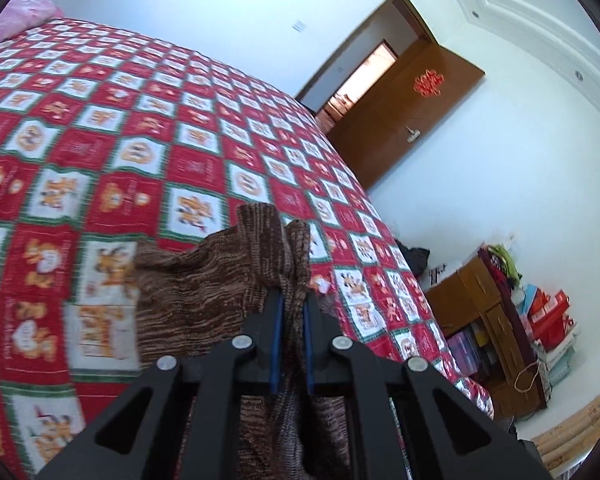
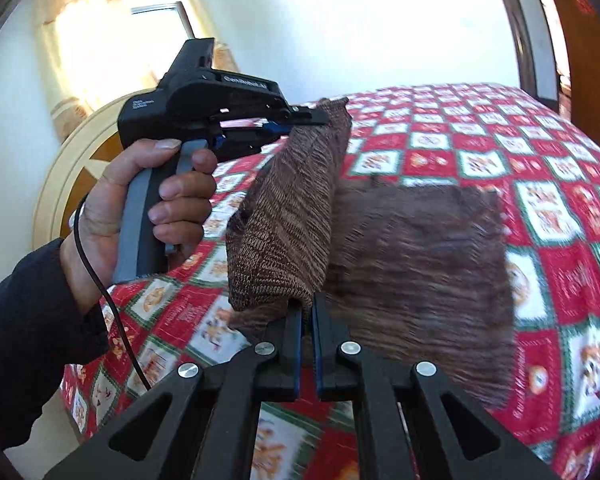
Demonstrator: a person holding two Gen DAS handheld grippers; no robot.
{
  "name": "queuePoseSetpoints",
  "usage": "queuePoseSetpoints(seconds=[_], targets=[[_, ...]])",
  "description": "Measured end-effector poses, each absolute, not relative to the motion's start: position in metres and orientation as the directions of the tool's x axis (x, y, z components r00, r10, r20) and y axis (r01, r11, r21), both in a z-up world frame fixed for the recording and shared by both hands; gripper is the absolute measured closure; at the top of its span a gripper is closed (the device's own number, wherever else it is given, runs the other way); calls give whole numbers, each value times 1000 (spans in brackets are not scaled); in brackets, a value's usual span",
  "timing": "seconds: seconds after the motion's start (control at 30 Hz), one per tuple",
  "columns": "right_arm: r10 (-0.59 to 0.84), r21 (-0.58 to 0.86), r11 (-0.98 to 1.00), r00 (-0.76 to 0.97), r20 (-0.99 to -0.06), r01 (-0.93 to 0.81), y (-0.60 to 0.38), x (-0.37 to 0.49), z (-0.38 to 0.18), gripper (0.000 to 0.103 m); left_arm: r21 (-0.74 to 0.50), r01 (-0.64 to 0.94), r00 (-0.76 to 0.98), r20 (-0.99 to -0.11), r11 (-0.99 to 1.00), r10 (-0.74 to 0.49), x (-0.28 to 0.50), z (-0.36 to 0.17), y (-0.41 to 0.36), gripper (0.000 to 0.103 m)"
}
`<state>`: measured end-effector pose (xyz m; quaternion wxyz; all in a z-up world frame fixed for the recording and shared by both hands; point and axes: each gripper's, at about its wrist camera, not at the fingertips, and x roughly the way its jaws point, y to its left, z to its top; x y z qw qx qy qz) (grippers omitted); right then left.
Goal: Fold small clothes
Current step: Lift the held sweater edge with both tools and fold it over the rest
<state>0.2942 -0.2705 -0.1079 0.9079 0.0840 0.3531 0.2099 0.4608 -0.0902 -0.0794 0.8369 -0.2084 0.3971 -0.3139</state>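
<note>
A brown knitted garment (image 2: 420,264) lies partly on a red, white and green patterned bedspread (image 2: 540,160). Its near edge is lifted and stretched between both grippers. My left gripper (image 1: 293,300) is shut on one corner of the knit (image 1: 260,248). In the right wrist view the left gripper (image 2: 324,118) shows held in a hand, gripping the upper corner. My right gripper (image 2: 307,304) is shut on the lower corner of the lifted band (image 2: 284,216). The rest of the garment lies blurred on the bed.
The bed (image 1: 100,140) fills most of both views. A wooden door (image 1: 404,120) stands open behind it. A wooden cabinet (image 1: 488,328) with boxes and books is at the right. A round headboard (image 2: 72,168) and a bright window (image 2: 112,32) are at the left.
</note>
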Motion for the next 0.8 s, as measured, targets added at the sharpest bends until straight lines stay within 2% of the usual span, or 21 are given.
queuePoseSetpoints(seconds=[0.43, 0.6, 0.8], targets=[[397, 404, 905, 615, -681, -135, -359, 292, -148, 100, -579, 413, 385, -588, 703, -711, 460, -103, -186, 94], [430, 478, 875, 584, -688, -81, -378, 294, -169, 100, -544, 425, 363, -630, 724, -687, 463, -118, -219, 94], [428, 487, 870, 606, -671, -77, -389, 290, -168, 100, -452, 472, 387, -666, 757, -638, 453, -121, -244, 91]])
